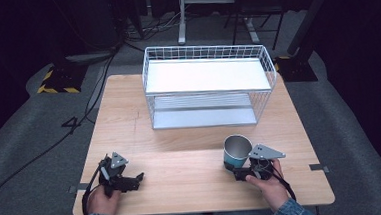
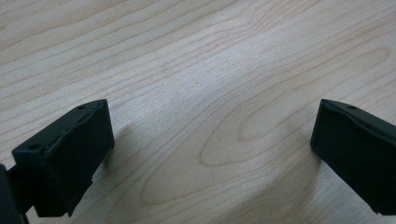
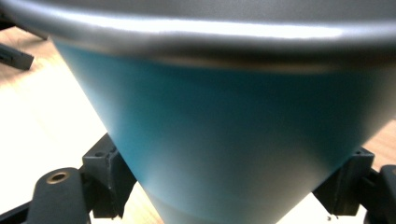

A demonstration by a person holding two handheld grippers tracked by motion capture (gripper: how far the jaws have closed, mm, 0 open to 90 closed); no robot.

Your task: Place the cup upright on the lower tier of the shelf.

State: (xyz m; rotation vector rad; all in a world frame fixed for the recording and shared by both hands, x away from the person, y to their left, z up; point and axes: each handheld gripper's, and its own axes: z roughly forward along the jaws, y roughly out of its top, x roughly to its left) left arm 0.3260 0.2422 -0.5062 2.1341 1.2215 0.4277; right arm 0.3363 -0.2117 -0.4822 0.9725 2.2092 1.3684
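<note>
Teal cup (image 1: 237,152) in right hand-held gripper (image 1: 238,173)

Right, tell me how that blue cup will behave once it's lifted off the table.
The blue cup looks like thin metal with a rolled rim, so probably stiff and light. Its smooth wall narrows toward the base, where the right tongs clamp it, so it may slide downward if the grip loosens. Wider at the top than the base, it could tip easily when set down.
</note>
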